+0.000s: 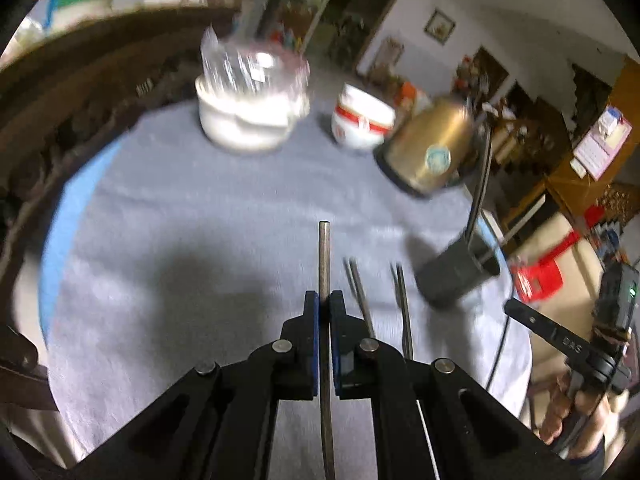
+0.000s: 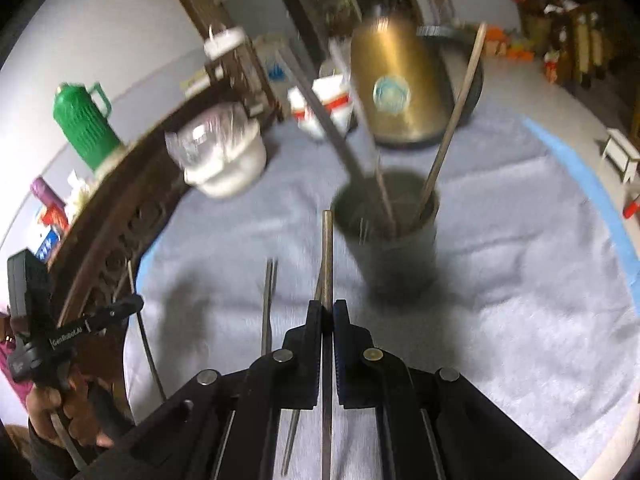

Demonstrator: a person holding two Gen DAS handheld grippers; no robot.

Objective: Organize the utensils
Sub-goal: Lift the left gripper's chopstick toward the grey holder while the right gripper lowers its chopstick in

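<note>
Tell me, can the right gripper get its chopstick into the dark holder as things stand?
Probably yes. The right gripper is shut on a chopstick, and the dark holder stands just ahead with part of its mouth free beside the sticks in it.

Kettle [image 1: 426,146], bowls [image 1: 362,122] motion-blurred; held chopstick [image 1: 325,264] cut off below.

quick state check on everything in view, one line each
left gripper: shut on a metal chopstick
right gripper: shut on another chopstick
dark holder cup: upright, open, several chopsticks standing in it
loose chopsticks: lying flat on the grey cloth
gold kettle: upright on the table
white pot: upright, clear plastic over its top
red and white bowl: upright
</note>
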